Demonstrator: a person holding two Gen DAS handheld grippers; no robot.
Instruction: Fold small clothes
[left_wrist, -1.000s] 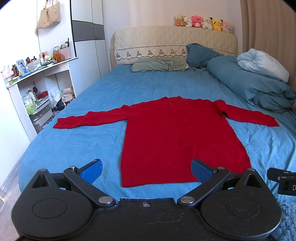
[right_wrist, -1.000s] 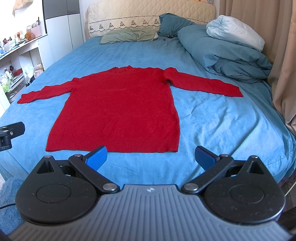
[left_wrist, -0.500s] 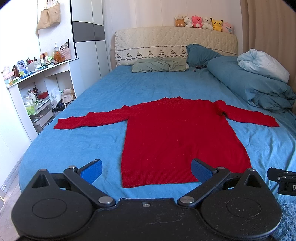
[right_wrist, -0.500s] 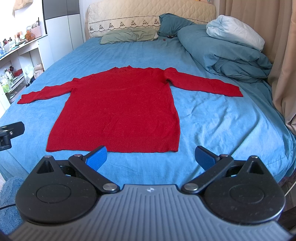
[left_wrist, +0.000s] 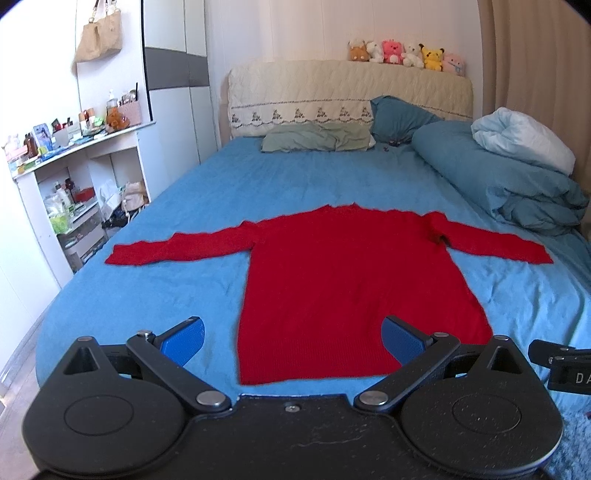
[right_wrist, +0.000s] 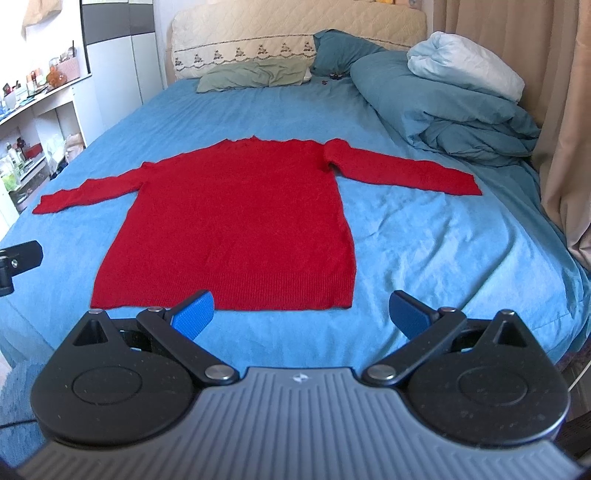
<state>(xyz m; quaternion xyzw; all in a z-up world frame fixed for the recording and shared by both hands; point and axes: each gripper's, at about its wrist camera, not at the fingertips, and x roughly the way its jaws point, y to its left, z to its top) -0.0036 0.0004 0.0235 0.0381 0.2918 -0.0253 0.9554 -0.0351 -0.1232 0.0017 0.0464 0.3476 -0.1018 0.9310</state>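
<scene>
Red sweater (left_wrist: 347, 280) flat on bed (left_wrist: 155, 295); both grippers (left_wrist: 291, 339) (right_wrist: 301, 314) released, empty; 6 plush toys (left_wrist: 406, 55) visible only from left wrist

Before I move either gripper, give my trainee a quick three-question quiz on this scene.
1. True or false: the red sweater lies spread flat on the blue bed, both sleeves out.
2. Which is the left gripper holding? A) hem B) sleeve C) nothing
3. Fill in: the right gripper has its fingers ____.

Key: 1 true; 2 C; 3 open
</scene>
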